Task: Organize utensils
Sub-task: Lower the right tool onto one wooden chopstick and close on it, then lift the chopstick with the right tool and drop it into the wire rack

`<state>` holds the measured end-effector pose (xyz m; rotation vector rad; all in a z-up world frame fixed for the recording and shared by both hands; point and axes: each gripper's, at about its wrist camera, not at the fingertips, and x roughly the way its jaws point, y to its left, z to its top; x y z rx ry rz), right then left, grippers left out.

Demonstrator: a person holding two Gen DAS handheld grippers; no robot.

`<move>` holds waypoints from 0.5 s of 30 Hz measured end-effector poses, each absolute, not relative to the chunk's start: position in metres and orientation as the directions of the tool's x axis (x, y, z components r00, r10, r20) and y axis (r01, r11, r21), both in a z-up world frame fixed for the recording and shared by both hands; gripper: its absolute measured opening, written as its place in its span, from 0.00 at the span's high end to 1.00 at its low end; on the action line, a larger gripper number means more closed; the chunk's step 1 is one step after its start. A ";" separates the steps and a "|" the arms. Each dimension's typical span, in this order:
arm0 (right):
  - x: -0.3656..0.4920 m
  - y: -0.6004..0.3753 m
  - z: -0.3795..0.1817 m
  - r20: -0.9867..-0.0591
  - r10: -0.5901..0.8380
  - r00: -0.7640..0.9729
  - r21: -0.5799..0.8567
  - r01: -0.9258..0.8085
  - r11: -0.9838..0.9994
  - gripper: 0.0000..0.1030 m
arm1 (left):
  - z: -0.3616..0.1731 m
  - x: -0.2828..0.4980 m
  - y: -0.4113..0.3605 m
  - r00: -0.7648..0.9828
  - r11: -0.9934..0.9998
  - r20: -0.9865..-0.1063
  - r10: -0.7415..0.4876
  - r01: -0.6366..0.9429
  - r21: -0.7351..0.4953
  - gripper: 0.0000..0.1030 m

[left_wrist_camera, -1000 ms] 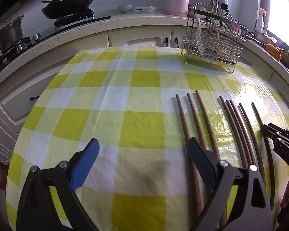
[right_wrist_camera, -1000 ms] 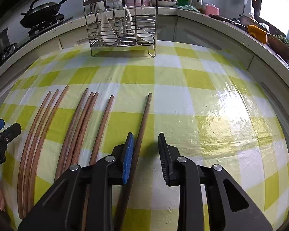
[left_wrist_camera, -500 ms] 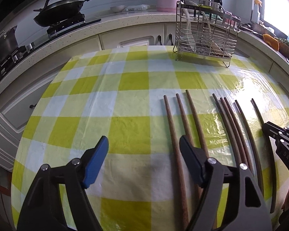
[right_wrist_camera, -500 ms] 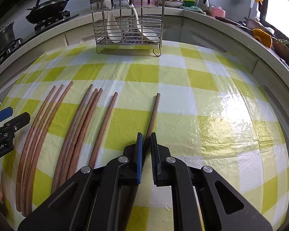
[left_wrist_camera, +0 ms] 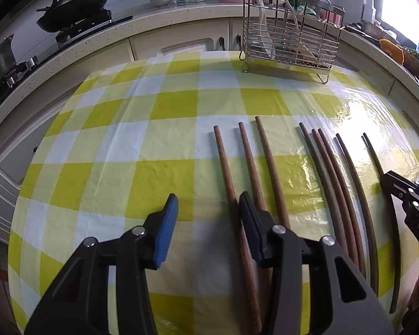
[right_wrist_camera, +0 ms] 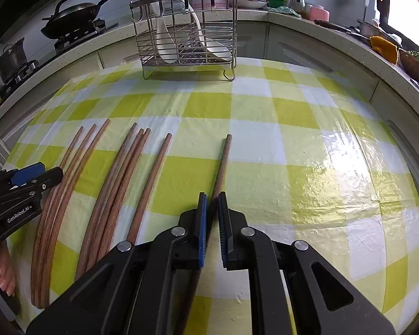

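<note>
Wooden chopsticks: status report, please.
Right gripper shut on rightmost brown wooden chopstick. Left gripper jaws closing around leftmost chopstick. Nothing blocks.

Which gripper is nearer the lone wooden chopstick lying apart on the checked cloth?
Right. The right gripper is shut on that chopstick; the left gripper is closing beside the far group.

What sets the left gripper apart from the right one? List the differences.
The right gripper is shut on the rightmost chopstick, which lies alone. The left gripper has its jaws apart, closing around the leftmost chopstick, not yet pinching it. Both point down at the checked tablecloth.
</note>
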<state>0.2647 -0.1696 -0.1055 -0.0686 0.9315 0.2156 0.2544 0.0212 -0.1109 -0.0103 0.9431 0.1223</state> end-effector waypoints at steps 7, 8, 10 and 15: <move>0.269 -0.163 -0.105 -0.813 0.137 0.566 -0.005 -0.241 0.970 0.90 | -0.110 0.260 0.020 0.563 0.995 -0.821 0.091 -0.087 0.050 0.58; 0.269 -0.162 -0.105 -0.814 0.133 0.565 -0.011 -0.244 0.970 0.90 | -0.109 0.260 0.020 0.563 0.995 -0.822 0.088 -0.081 0.051 0.59; 0.270 -0.159 -0.105 -0.814 0.123 0.567 -0.028 -0.250 0.968 0.91 | -0.109 0.261 0.019 0.565 0.998 -0.823 0.064 -0.055 0.039 0.67; 0.269 -0.163 -0.106 -0.805 0.151 0.573 0.003 -0.252 0.968 0.93 | -0.109 0.260 0.009 0.576 0.999 -0.816 0.042 -0.002 0.050 0.94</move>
